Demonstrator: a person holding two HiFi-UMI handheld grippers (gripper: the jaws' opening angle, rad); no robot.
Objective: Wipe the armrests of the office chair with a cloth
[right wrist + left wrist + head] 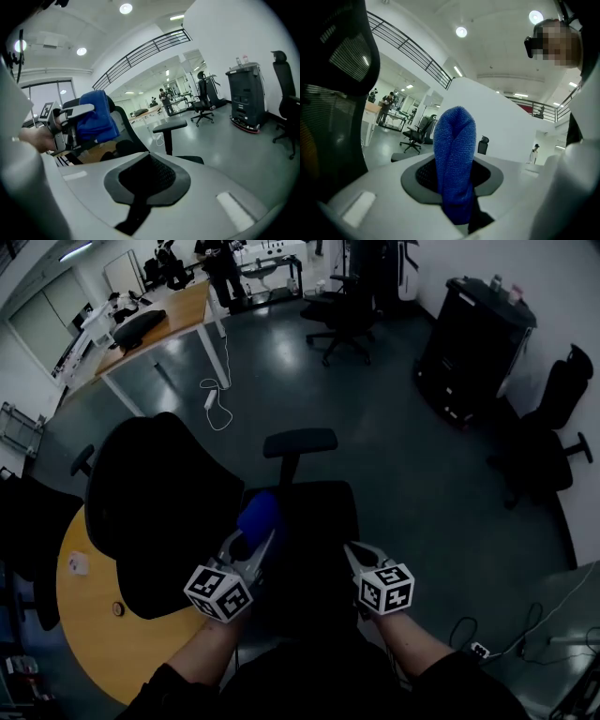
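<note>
Black office chair (309,540) right under both tools, backrest off to the left tool's side, one armrest (300,442) on its post ahead of the tips and apart from them. Left tool (253,545) clamped on a folded blue cloth (260,515) that sticks up out of the jaws. Right tool (358,555) beside it over the seat, jaws closed together with nothing between.

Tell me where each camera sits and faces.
Head view: on the head, steeply down onto the black office chair; forearms, left gripper, right gripper show.
Left gripper view: on that gripper, tilted ceilingward along fingers clamping the blue microfibre cloth; person's head.
Right gripper view: on that gripper, towards the black padded armrest; left hand.
All three share the cloth.
</note>
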